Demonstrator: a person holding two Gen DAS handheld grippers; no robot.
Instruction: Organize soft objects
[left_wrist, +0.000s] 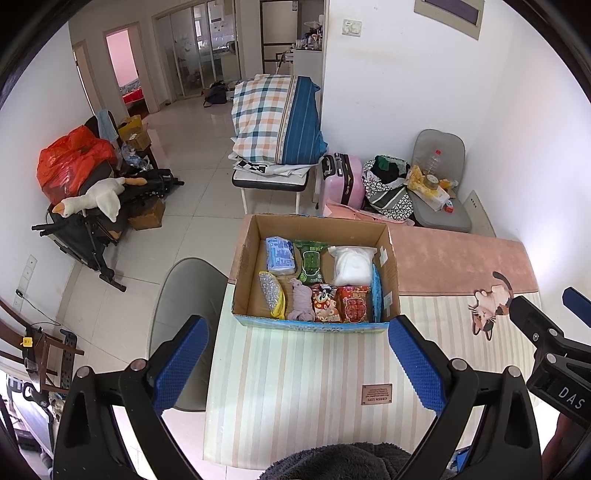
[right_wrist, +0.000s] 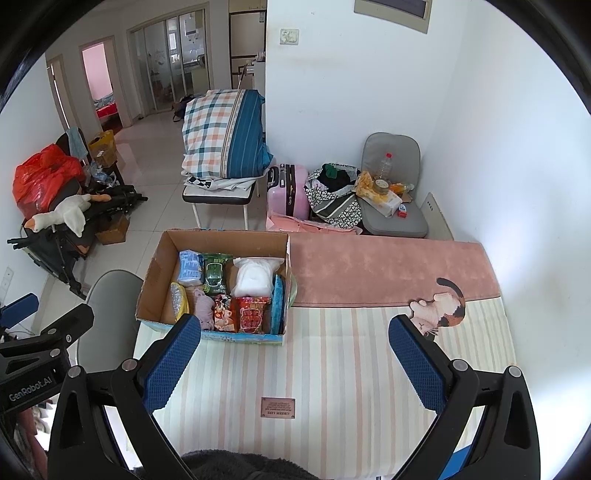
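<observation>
Hovering above the near edge of the table, both grippers spread wide and empty: left gripper (left_wrist: 298, 354) lined up on the box, right gripper (right_wrist: 294, 354) to its right over bare striped mat (right_wrist: 332, 369). A dark fleecy cloth (left_wrist: 343, 461) shows at the very bottom of both views, under the tools; what it is, cannot tell. Mid-table, on the left side, the cardboard box (left_wrist: 255, 229) sits with flaps open, its far part on the pink rug (left_wrist: 454, 258). Inside, near row from left: silver-yellow pouch (left_wrist: 272, 293), mauve cloth (left_wrist: 301, 299), cartoon packet (left_wrist: 325, 304), red packet (left_wrist: 354, 304), with a blue item (left_wrist: 376, 295) standing against the right wall. Far row: blue pack (left_wrist: 280, 256), green pack (left_wrist: 310, 260), white bag (left_wrist: 352, 264). Nothing soft lies loose on the mat. Judgement: either the packing is finished or unpacking has not begun; the tools look parked between steps. Next move likely calls for a reach forward and down into the box, jaws closing gently on one squashy pack without snagging its neighbours.
</observation>
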